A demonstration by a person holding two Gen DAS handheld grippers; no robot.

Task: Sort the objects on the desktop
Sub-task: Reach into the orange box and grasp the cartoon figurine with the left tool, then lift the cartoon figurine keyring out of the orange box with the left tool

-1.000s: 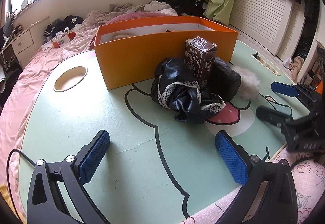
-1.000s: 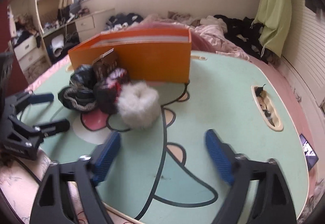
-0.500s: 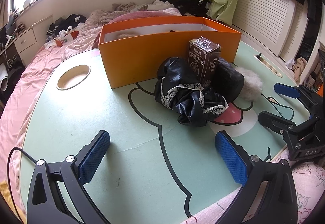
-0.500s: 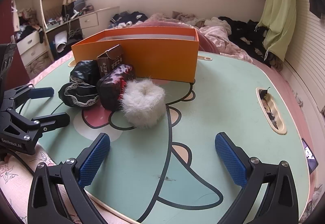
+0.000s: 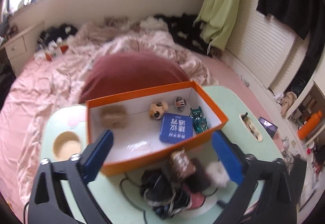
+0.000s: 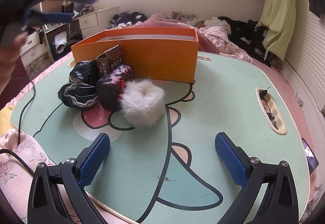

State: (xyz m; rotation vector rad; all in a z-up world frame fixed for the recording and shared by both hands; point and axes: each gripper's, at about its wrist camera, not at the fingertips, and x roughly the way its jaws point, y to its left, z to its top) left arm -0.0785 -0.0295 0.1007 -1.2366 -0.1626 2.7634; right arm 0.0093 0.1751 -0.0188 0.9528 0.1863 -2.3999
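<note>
The left hand-held gripper (image 5: pixel 162 161) is hanging above the green bench (image 5: pixel 113 189), its blue pads (image 5: pixel 97 154) wide apart but closing, with nothing pressed between them; in the right wrist view it is showing only as a blur at the upper left. Below it, the orange box (image 5: pixel 154 152) is sitting at the far side of the bench, open at the top. Inside, from left to right, are lying a tan fuzzy thing (image 5: pixel 113 117), a small round-headed figure (image 5: pixel 158 109), a blue tin (image 5: pixel 176 128), a little striped ball (image 5: pixel 180 103) and a teal toy (image 5: pixel 199 122) by the right wall. Just in front of the box the unsorted pile is waiting on the bench: black lace-trimmed cloth (image 6: pixel 81 89) at the left, a brown carton (image 6: pixel 110 61) standing behind it against the box, a dark glossy pouch (image 6: pixel 113 86) touching the cloth, and a white fur ring (image 6: pixel 143 106) leaning on the pouch at the right. Nearer than the pile, the right hand-held gripper (image 6: pixel 162 160) is resting low over the bench, jaws spread wide and empty. A slot (image 6: pixel 270 111) is cut near the right edge of the bench, with small items in it.
</note>
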